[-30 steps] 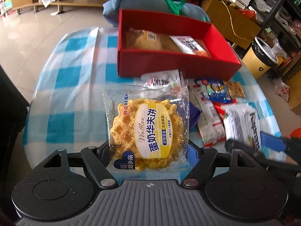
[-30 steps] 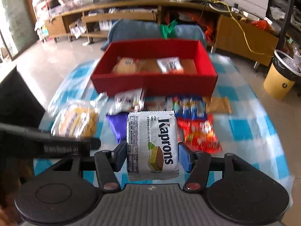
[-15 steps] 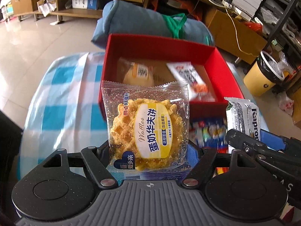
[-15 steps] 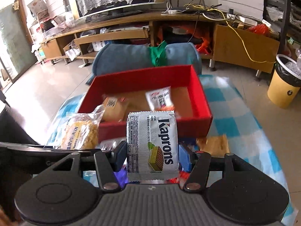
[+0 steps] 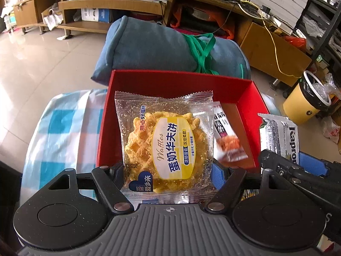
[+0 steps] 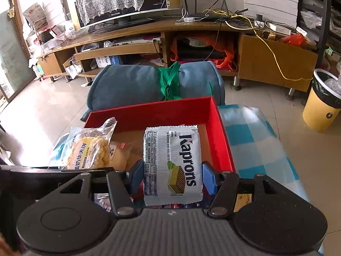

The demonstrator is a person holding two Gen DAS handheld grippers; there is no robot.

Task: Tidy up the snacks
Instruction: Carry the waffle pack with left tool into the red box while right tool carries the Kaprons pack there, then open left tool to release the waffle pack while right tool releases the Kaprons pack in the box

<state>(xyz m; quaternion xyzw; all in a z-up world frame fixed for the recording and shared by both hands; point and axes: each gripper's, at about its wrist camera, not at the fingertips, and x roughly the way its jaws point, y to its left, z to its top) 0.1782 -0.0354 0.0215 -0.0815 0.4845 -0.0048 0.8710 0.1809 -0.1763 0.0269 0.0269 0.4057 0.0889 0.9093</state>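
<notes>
My left gripper (image 5: 169, 176) is shut on a clear-wrapped waffle packet (image 5: 166, 143) with a yellow label, held above the left part of the red box (image 5: 247, 115). My right gripper (image 6: 171, 176) is shut on a white Kaprons wafer packet (image 6: 172, 162), held over the box's right part (image 6: 221, 136). In the right wrist view the waffle packet (image 6: 87, 147) and the left gripper's arm show at the left. In the left wrist view the Kaprons packet (image 5: 279, 136) shows at the right. A small white and orange packet (image 5: 228, 140) lies inside the box.
The box stands on a blue and white checked cloth (image 5: 64, 123). A rolled blue blanket (image 5: 153, 44) tied with green cord lies right behind the box. A yellow bin (image 6: 321, 106) stands on the floor to the right. Wooden shelving (image 6: 149, 42) runs along the back.
Both grippers have moved forward with their packets, from over the loose snacks on the cloth to above the red box. The grips look the same.
</notes>
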